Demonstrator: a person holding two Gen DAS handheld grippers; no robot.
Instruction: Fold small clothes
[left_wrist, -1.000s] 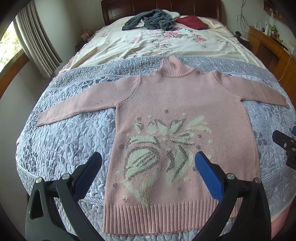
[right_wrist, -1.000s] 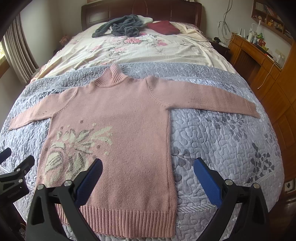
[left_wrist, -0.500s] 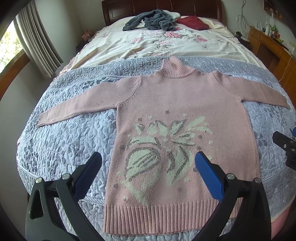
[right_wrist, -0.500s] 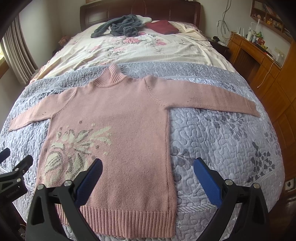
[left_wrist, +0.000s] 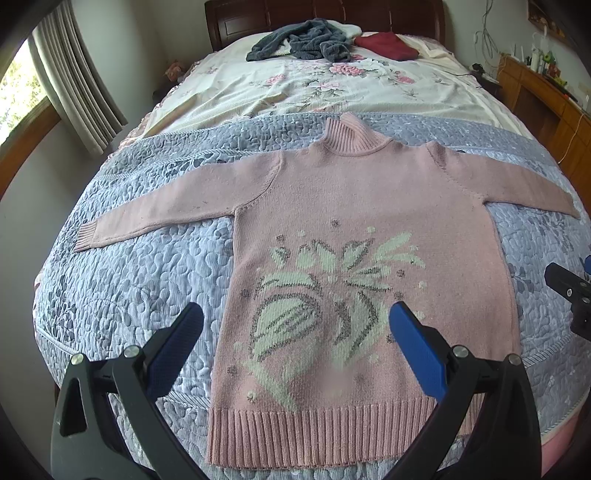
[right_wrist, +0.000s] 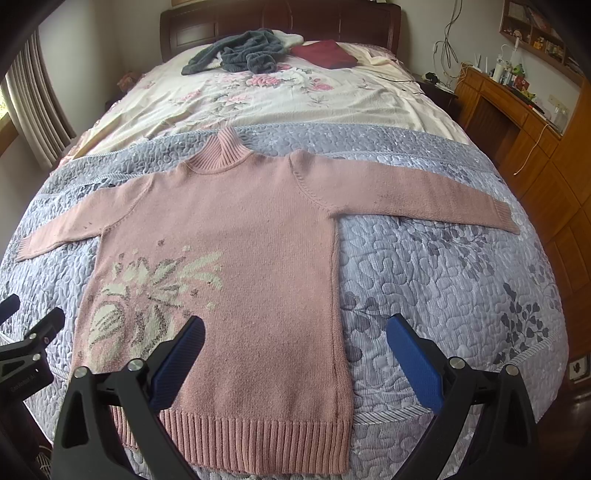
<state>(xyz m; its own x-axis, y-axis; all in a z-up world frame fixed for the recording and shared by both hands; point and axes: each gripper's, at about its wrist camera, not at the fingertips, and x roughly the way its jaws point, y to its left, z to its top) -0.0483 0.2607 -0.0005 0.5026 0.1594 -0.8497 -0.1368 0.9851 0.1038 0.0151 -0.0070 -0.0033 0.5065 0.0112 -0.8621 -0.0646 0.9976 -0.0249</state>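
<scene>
Pink knit sweater (left_wrist: 369, 206) lies flat, front up, on the grey quilted bedspread (left_wrist: 147, 280) at the foot of the bed, both sleeves stretched out sideways, turtleneck pointing to the headboard. Looks soft, limp, fairly thick, so it should drape and sag when lifted, grippy not slippery, not fragile. Best holds probably the ribbed sleeve cuffs (right_wrist: 506, 216) or the ribbed hem (right_wrist: 266, 439) corners, pinching both layers. Left gripper (left_wrist: 295, 347) hovers over the lower front, fingers (left_wrist: 417, 354) spread wide, holding nothing; right gripper (right_wrist: 295, 350) over the right hem side, fingers also spread and empty. Hem sits near the bed's foot edge, little slack there; bare quilt beside each sleeve and the floral sheet (right_wrist: 277, 99) beyond give room; grey clothes pile (left_wrist: 306, 40) well apart
</scene>
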